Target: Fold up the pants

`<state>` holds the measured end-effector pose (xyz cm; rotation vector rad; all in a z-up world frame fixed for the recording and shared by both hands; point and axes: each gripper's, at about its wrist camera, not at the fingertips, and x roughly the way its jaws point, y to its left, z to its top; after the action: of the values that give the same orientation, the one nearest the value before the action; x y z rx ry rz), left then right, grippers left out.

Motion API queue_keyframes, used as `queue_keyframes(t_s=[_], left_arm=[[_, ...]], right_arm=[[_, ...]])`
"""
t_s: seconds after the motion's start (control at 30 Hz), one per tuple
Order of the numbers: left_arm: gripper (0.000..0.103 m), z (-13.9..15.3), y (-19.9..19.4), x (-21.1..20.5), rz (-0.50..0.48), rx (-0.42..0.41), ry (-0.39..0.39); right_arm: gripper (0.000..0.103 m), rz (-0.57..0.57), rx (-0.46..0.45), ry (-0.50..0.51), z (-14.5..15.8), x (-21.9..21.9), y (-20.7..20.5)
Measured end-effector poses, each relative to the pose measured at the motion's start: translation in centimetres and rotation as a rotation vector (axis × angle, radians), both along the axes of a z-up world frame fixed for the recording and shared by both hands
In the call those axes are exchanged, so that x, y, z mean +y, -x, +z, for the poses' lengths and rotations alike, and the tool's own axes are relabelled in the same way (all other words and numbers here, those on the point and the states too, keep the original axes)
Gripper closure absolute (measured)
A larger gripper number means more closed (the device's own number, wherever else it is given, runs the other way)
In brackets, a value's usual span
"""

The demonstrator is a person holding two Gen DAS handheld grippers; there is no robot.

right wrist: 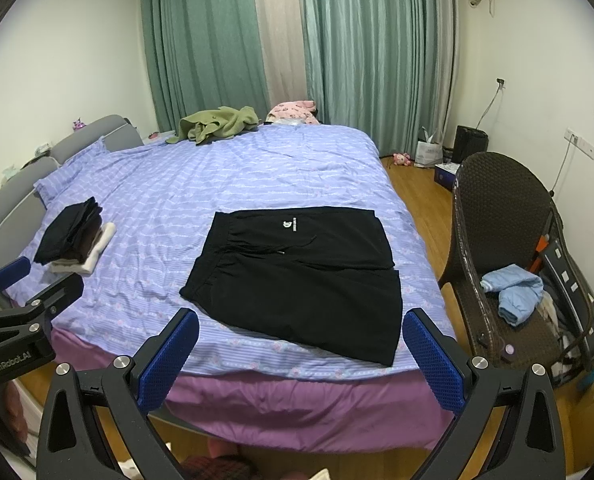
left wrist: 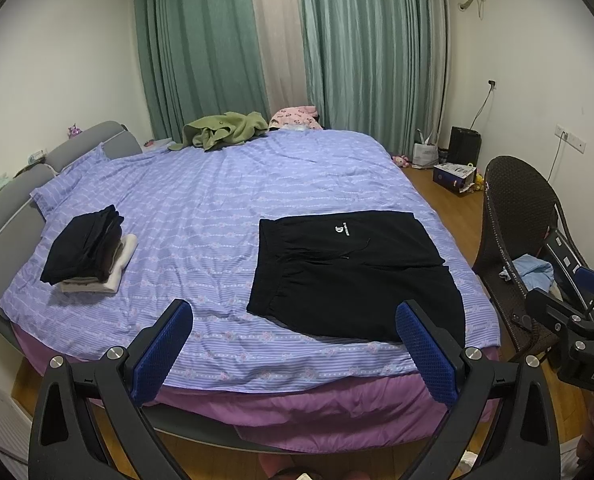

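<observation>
Black pants (left wrist: 353,276) lie folded flat on the purple striped bed cover (left wrist: 217,200), near the bed's front right corner, waistband to the left, white logo up. They also show in the right wrist view (right wrist: 297,280). My left gripper (left wrist: 297,308) is open and empty, held above the bed's front edge just short of the pants. My right gripper (right wrist: 301,320) is open and empty, also at the front edge before the pants. Each gripper shows at the side of the other's view.
A stack of folded clothes (left wrist: 89,248) sits on the bed's left side. A green garment (left wrist: 221,128) and a pink one (left wrist: 293,116) lie at the far edge. A wicker chair (right wrist: 497,240) with blue clothes (right wrist: 513,292) stands right of the bed. Boxes and bags (left wrist: 453,176) sit on the floor.
</observation>
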<state>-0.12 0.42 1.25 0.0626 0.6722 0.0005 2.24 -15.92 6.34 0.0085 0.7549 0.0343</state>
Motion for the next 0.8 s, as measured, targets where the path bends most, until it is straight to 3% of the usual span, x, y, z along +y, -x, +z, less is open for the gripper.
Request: queue_keyframes(t_s=[0.67, 0.8], left_arm=[[0.0, -0.5, 0.3, 0.2, 0.001, 0.002, 0.004], [0.0, -0.8, 0.3, 0.2, 0.002, 0.008, 0.005]], right_arm=[[0.0, 0.003, 0.007, 0.002, 0.0, 0.5, 0.1], [0.0, 0.001, 0.012, 0.001, -1.2, 0.2, 0.2]])
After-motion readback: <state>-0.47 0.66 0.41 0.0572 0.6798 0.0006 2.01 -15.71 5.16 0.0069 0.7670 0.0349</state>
